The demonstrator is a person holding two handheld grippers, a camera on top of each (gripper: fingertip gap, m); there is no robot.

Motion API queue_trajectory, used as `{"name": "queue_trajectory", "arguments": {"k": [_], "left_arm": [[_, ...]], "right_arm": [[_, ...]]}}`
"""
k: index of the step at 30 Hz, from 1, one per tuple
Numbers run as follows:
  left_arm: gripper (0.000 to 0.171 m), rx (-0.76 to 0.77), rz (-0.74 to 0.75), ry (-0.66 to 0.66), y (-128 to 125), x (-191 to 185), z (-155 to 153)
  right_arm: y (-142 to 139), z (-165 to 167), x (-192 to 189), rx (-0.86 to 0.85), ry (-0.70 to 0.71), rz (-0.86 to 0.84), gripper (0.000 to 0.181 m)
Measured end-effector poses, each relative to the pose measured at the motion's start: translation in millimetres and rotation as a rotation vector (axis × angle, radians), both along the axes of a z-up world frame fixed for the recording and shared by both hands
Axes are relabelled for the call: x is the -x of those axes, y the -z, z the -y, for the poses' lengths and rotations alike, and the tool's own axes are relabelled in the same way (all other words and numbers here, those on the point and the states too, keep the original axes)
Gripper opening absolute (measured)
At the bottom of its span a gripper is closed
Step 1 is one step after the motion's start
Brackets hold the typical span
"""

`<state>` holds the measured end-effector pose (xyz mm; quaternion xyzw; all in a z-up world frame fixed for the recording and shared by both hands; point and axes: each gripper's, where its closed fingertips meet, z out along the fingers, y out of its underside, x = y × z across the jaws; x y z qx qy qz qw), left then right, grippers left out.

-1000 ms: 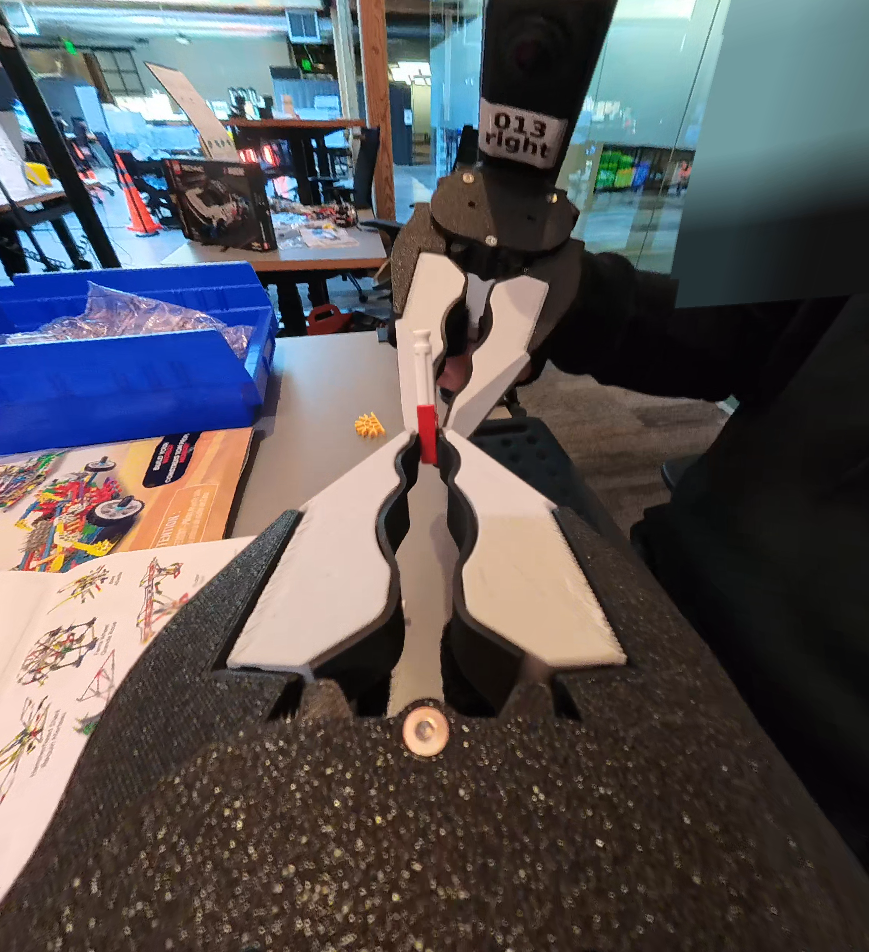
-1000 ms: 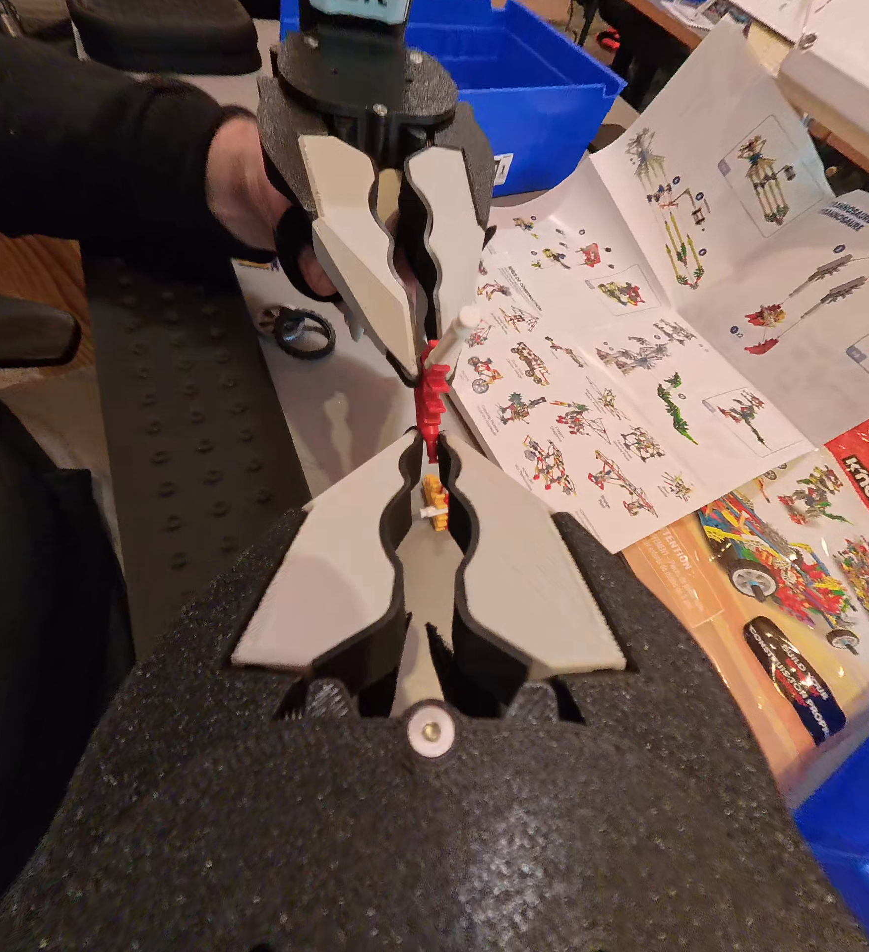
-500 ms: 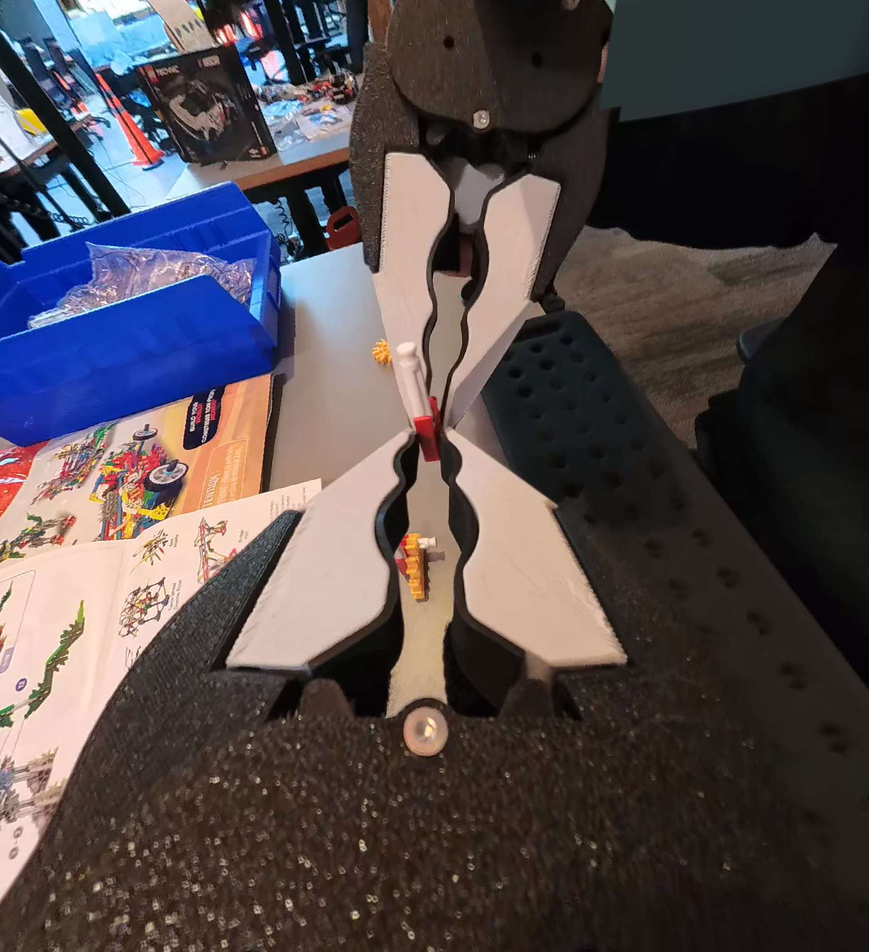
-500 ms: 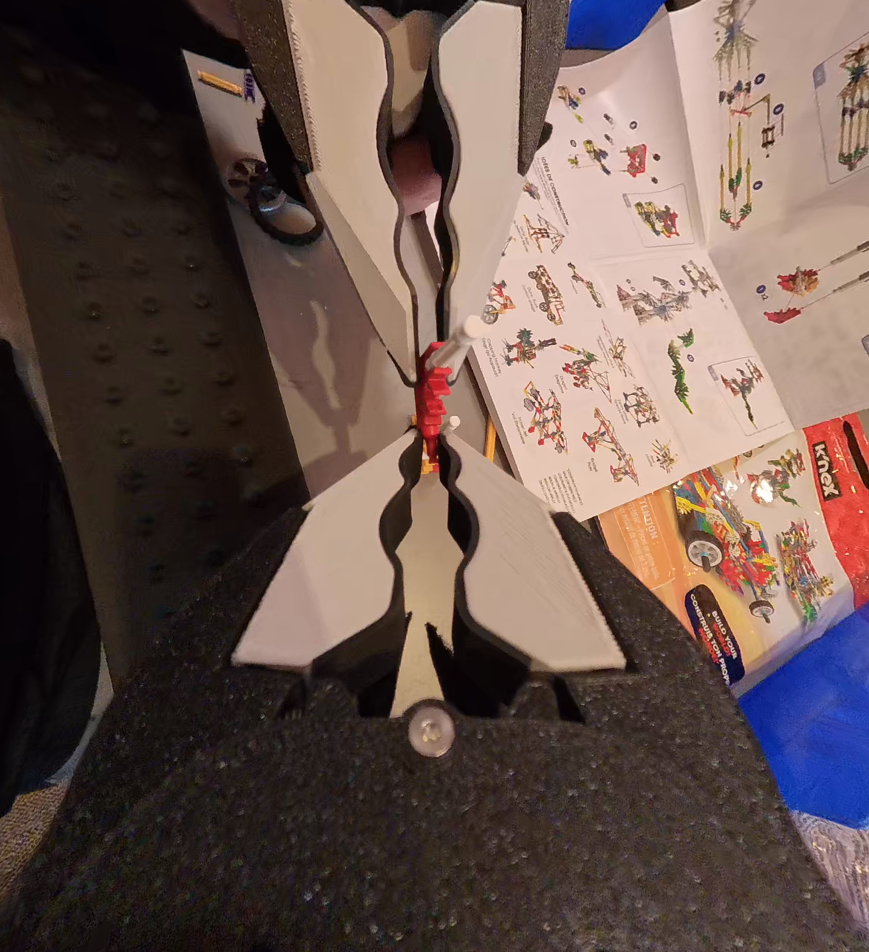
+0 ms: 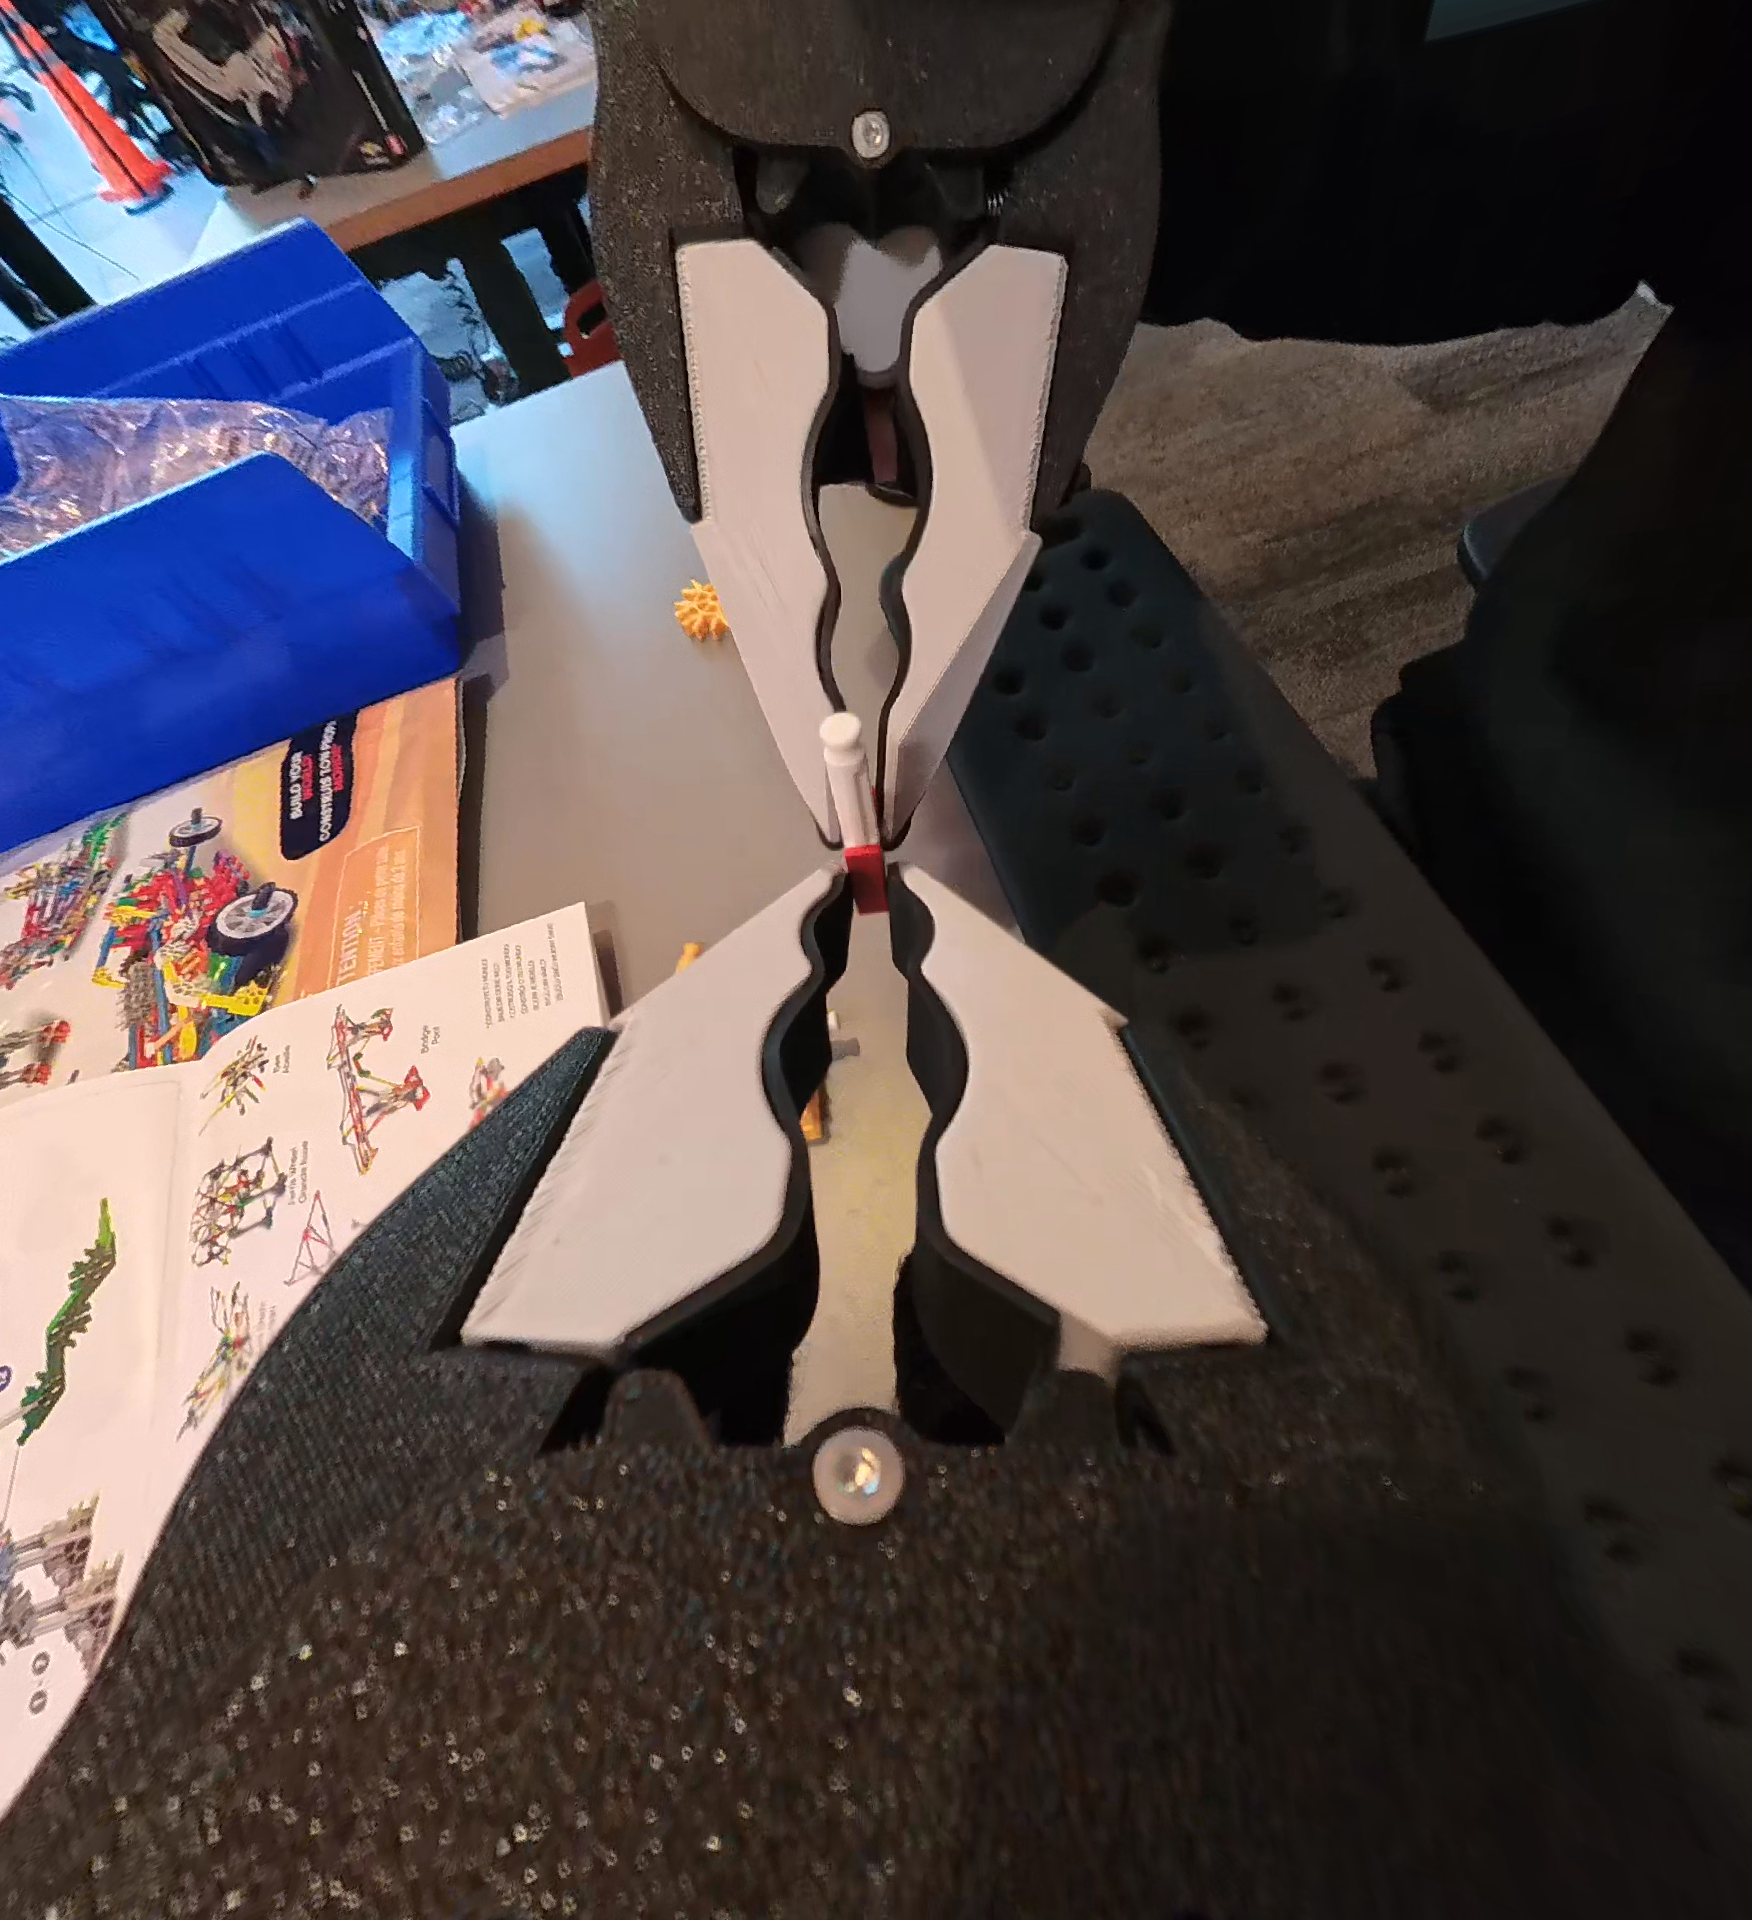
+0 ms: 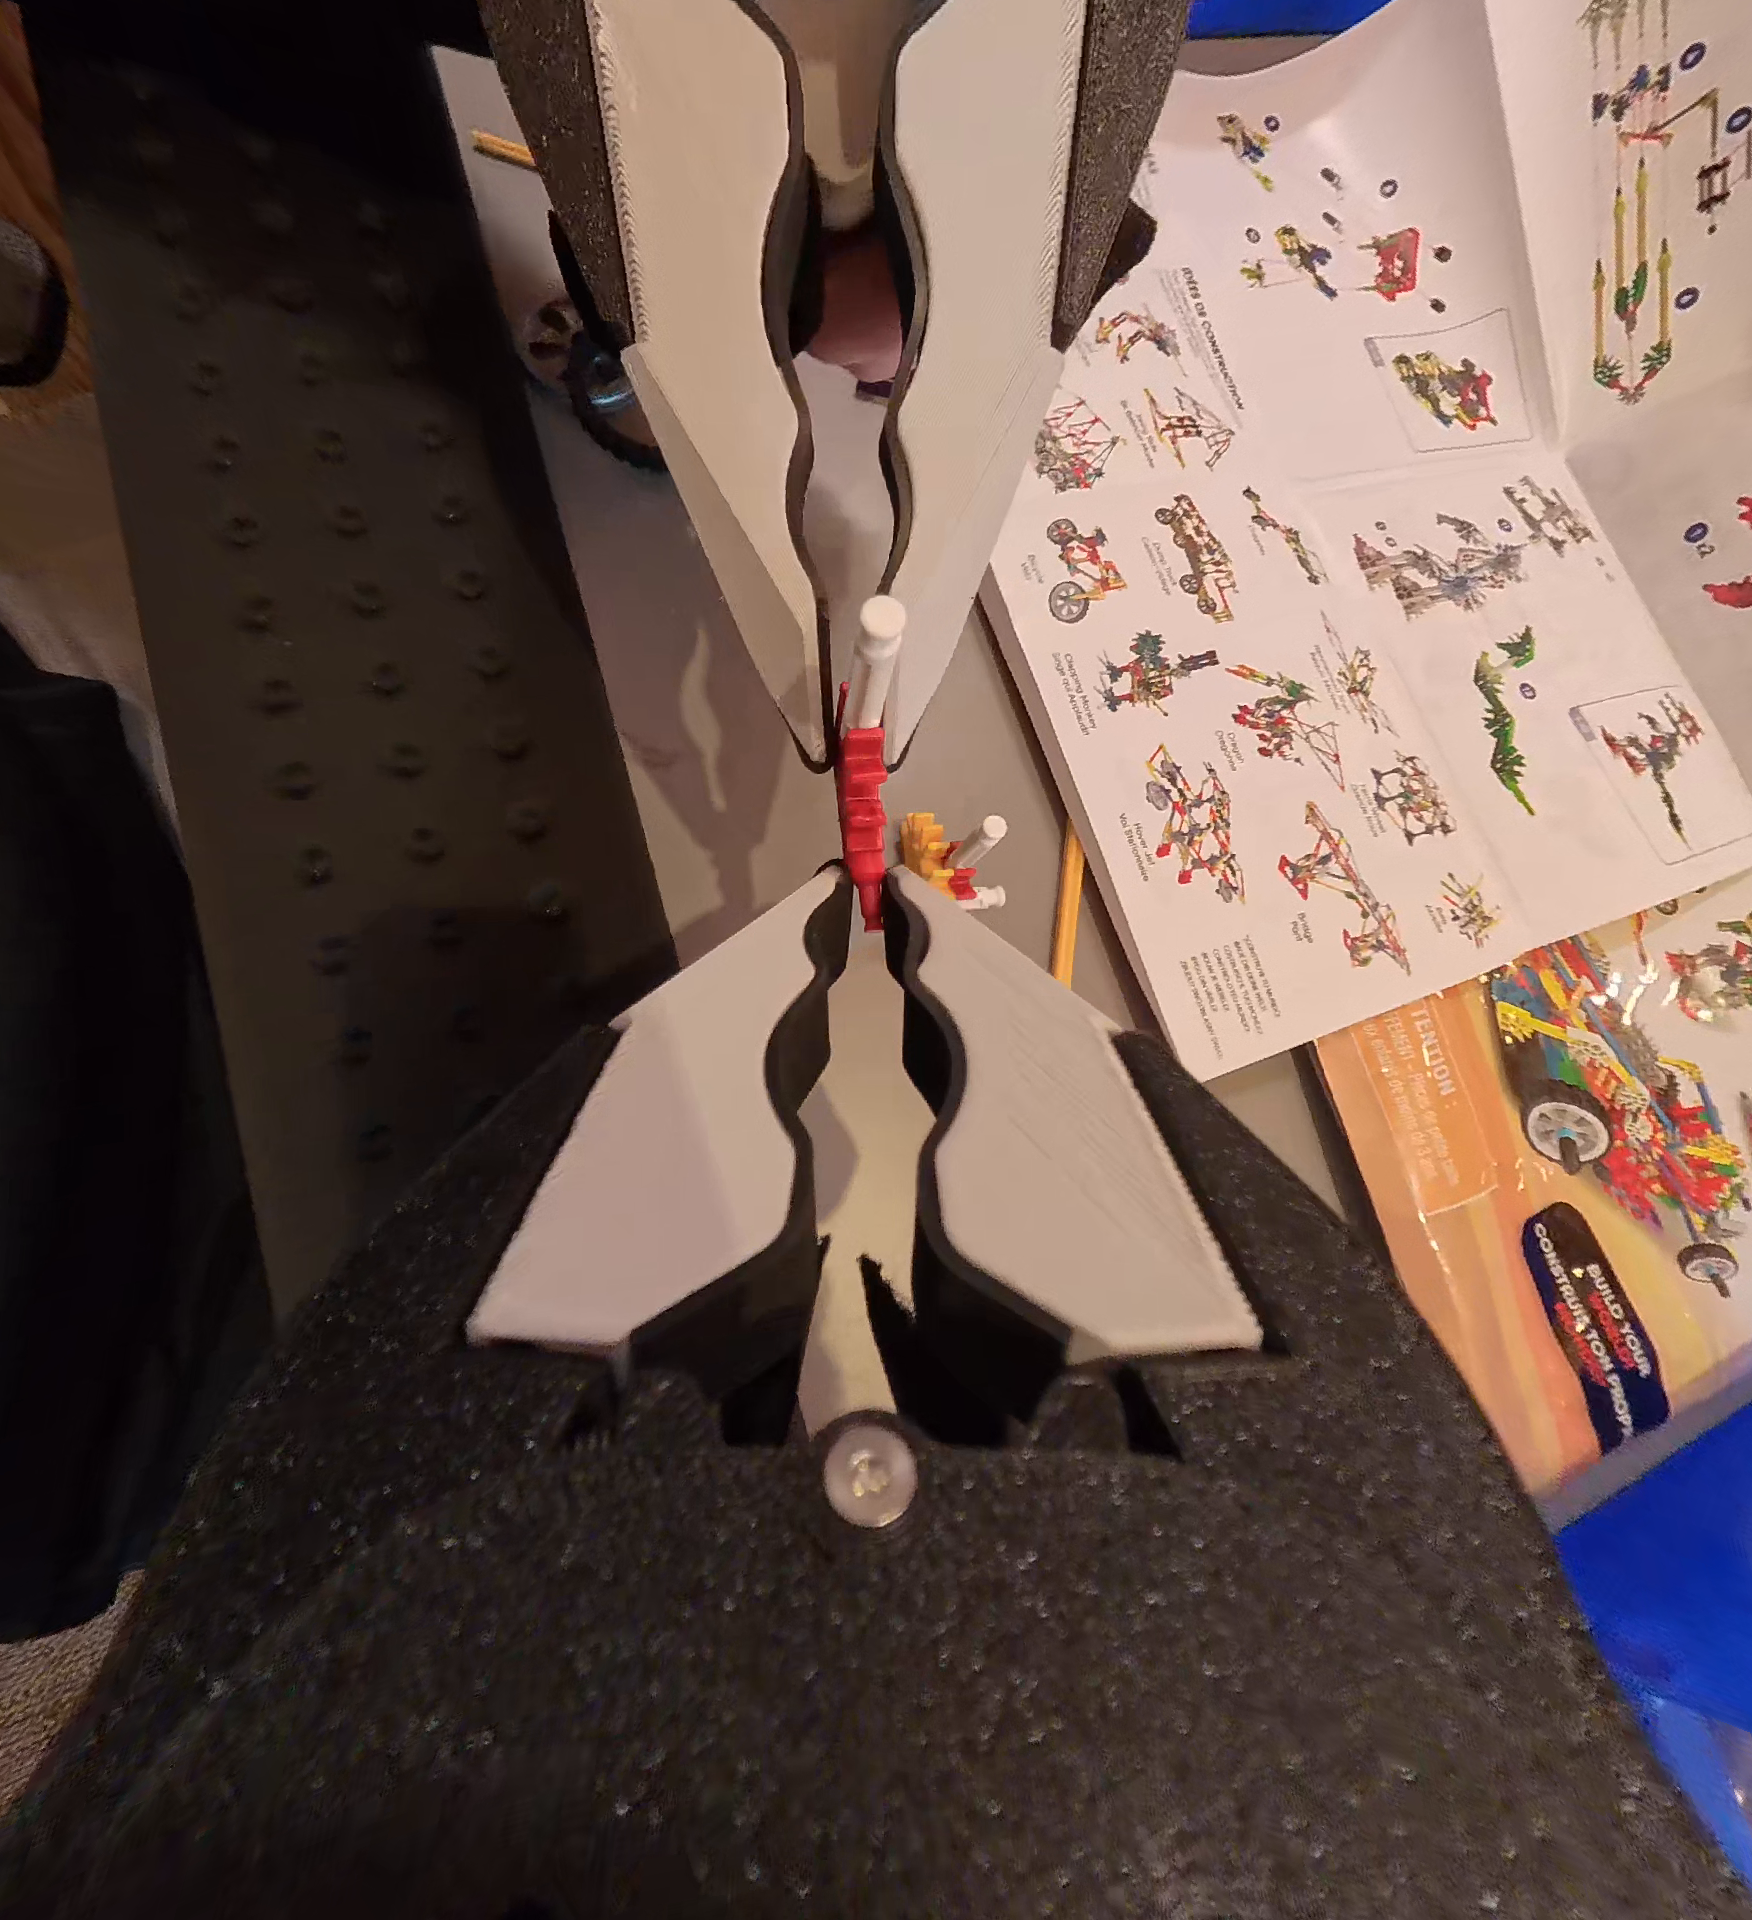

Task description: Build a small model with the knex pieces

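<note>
The small yellow assembly (image 6: 945, 857) now lies on the tabletop (image 6: 997, 748) beside the right claw (image 6: 864, 894); both claws, tip to tip, pinch the red connector (image 6: 861, 800) with its white rod (image 6: 874, 665), left claw (image 5: 864, 883) opposite.

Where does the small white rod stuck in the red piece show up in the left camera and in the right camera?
Left wrist view: white rod at centre, rising from the red connector between the meeting gripper tips.
Right wrist view: white rod just above centre, above the red connector.
Shared landmark: the instruction sheet.
</note>
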<state>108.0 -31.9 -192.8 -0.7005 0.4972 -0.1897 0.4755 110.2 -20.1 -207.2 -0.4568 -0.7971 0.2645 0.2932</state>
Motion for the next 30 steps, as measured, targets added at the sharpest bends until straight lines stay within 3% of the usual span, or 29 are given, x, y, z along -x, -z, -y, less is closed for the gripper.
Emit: {"name": "queue_trajectory", "arguments": {"k": [9, 19, 28, 30], "left_arm": [[0.002, 0.078, -0.160, 0.032, 37, 5, 8], [0.012, 0.094, -0.167, 0.019, 41, 3, 7], [0.003, 0.106, -0.190, 0.011, 49, 2, 4], [0.003, 0.119, -0.196, -0.002, 52, 4, 2]], "right_arm": [[26, 4, -7, -0.004, -0.020, 0.094, 0.005], [42, 3, -5, -0.045, -0.035, 0.139, 0.005], [51, 1, -4, -0.017, -0.021, 0.153, 0.006], [52, 0, -3, -0.001, -0.009, 0.156, 0.016]]}}
